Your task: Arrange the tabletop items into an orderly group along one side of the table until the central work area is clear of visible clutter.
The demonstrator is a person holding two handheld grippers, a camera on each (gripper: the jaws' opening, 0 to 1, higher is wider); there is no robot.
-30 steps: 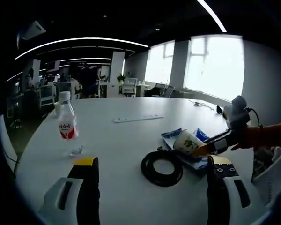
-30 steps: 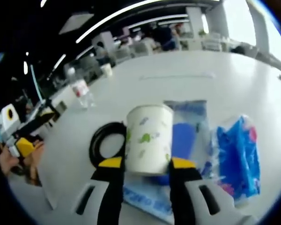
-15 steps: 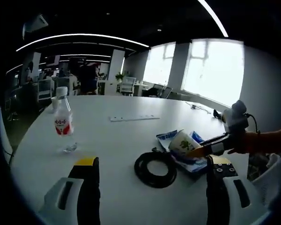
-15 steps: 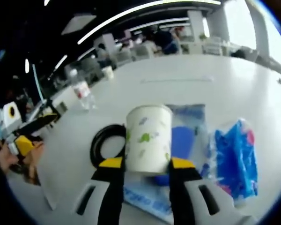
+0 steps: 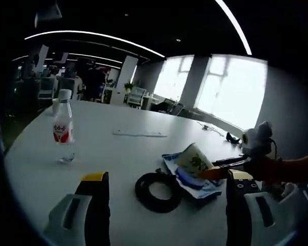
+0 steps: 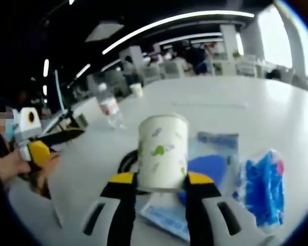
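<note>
Stretching far back, the white surface [image 5: 118, 154] sits in a dim open office with ceiling light strips, bright windows at right and desks and chairs beyond. One cup [image 6: 162, 152], white with green prints, is clamped between the right tongs [image 6: 162, 180], raised over one clear bag [image 6: 215, 171] with blue contents; one blue packet [image 6: 262, 187] lies right of it. One black cable coil [image 5: 156, 190] lies near, one bottle [image 5: 63, 131] stands far left, one pale strip [image 5: 139, 134] beyond. Left tongs [image 5: 164, 179] gape wide, holding nothing.
</note>
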